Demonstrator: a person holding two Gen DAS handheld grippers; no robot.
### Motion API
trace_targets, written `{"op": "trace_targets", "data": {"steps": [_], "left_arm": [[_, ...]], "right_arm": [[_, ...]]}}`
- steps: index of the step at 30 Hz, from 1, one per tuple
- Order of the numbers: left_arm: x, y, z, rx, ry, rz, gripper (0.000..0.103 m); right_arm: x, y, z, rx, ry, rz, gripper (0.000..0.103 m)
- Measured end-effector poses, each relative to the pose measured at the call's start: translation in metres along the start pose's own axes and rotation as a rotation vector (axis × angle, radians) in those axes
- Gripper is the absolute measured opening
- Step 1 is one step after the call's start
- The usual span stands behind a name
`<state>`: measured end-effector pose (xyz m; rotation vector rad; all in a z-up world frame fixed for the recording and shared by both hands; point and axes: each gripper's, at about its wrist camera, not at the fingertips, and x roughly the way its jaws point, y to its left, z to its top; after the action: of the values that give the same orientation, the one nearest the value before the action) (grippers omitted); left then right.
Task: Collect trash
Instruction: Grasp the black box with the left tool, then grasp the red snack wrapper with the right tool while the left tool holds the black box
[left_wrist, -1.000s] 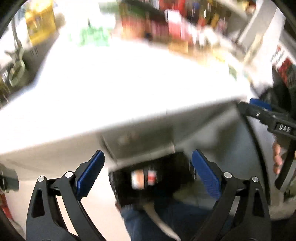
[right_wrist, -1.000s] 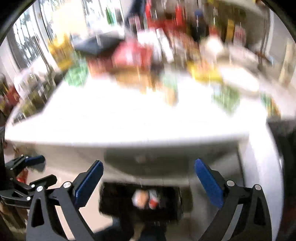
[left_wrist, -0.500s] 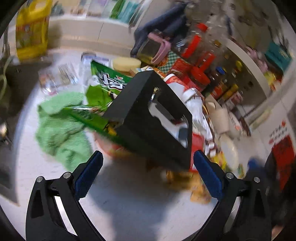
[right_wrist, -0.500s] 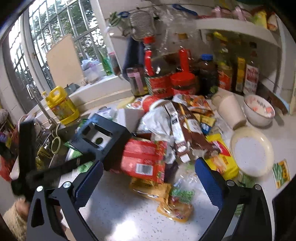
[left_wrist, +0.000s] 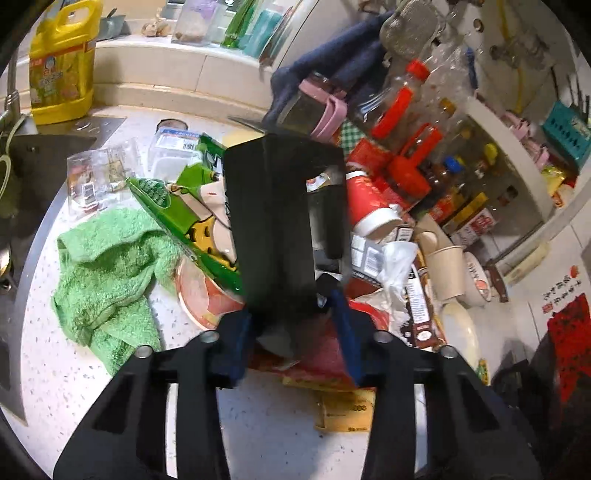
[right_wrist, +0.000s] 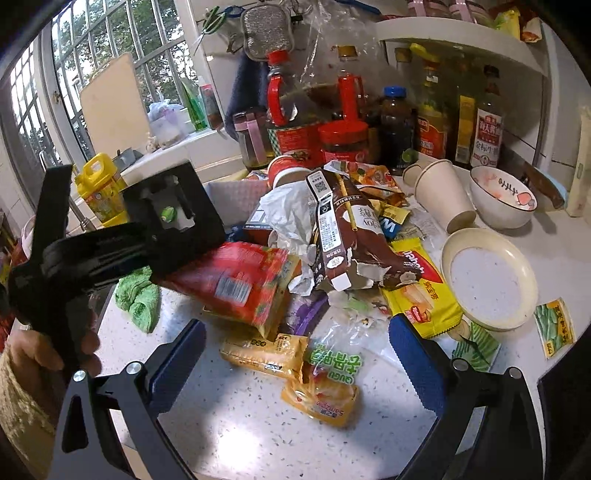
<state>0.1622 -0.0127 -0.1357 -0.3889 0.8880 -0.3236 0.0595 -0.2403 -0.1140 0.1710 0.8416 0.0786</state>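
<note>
Left gripper clamped on a black box in the wrapper pile

My left gripper (left_wrist: 291, 334) has just been closing and seems to pinch the foot of the black box (left_wrist: 273, 229), upright at twelve o'clock over a red packet (left_wrist: 321, 358). It looks stiff, light and smooth, so I'd grip low across its flat sides. My right gripper (right_wrist: 295, 354) hangs released above limp, crinkly yellow wrappers (right_wrist: 264, 352).

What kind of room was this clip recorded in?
Almost certainly a home kitchen: a speckled countertop strewn with snack wrappers, sauce and oil bottles lined up against the wall, a yellow detergent jug beside a sink.
</note>
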Motion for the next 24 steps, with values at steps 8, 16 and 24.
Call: {"op": "trace_targets", "data": {"steps": [8,16,24], "left_arm": [[-0.032,-0.009,0.001,0.09,-0.058,-0.035,0.027],[-0.056,0.005,0.001,0.096,-0.08,-0.063,0.012],[-0.073,0.028,-0.004,0.078,-0.095,-0.06,0.005]], "right_arm": [[0.008,0.014,0.007,-0.04,-0.005,0.007,0.098],[0.025,0.032,0.009,-0.09,0.013,0.029,0.098],[0.039,0.045,-0.001,-0.111,0.053,0.049,0.098]]}}
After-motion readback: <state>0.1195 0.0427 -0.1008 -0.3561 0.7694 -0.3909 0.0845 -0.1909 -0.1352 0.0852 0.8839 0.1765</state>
